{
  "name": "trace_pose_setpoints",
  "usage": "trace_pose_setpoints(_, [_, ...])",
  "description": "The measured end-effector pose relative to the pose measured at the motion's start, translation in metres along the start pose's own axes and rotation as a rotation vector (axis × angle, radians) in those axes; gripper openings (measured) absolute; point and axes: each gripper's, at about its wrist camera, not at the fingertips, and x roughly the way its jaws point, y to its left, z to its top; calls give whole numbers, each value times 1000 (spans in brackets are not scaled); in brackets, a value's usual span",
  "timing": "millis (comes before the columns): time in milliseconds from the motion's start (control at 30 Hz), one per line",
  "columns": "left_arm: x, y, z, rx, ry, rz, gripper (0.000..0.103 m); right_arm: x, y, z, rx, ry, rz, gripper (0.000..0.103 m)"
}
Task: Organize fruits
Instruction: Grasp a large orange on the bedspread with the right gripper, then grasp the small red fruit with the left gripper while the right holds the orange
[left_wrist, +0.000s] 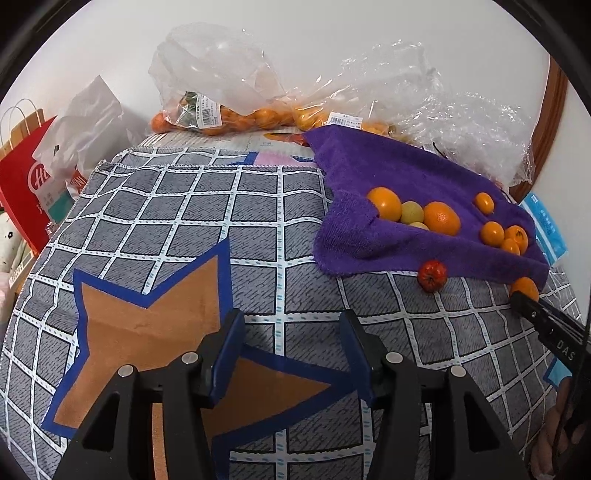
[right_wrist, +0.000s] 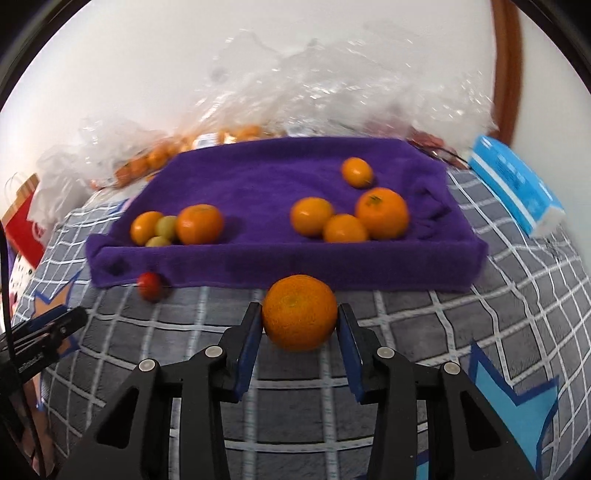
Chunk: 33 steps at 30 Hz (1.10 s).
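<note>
Left wrist view: the left gripper (left_wrist: 291, 325) hangs with fingers apart over the checked cloth (left_wrist: 184, 206), gripping nothing; right wrist view, blurred: the right gripper (right_wrist: 300, 319) seemingly clamps an orange (right_wrist: 300, 312) just before the purple towel (right_wrist: 258, 184).

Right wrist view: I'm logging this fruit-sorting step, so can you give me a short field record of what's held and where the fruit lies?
right gripper: jaws shut on a large round orange mandarin
left gripper: jaws open, nothing between them
purple terry towel: spread on the grey checked cloth
fruit on towel: left cluster with two small yellow-green fruits; right cluster of orange citrus
small red fruit: on the checked cloth at the towel's front edge
clear plastic bags: behind the towel, holding more oranges
</note>
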Motion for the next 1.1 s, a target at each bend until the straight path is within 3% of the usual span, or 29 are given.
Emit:
trace_pose_setpoints(167, [2, 0, 1, 3, 8, -7, 57, 2, -3, 0, 18, -2, -18, 41])
trace_pose_setpoints(633, [-17, -20, 3, 56, 45, -32, 56, -4, -1, -1, -6, -1, 21, 40])
trace_pose_setpoints(733, [-28, -30, 13, 50, 20, -83, 57, -6, -5, 0, 6, -10, 20, 40])
trace_pose_setpoints(967, [-23, -65, 35, 82, -2, -45, 57, -13, -17, 6, -19, -65, -7, 40])
trace_pose_setpoints(1100, [-13, -73, 37, 92, -5, -31, 57, -11, -27, 9, 12, -74, 19, 40])
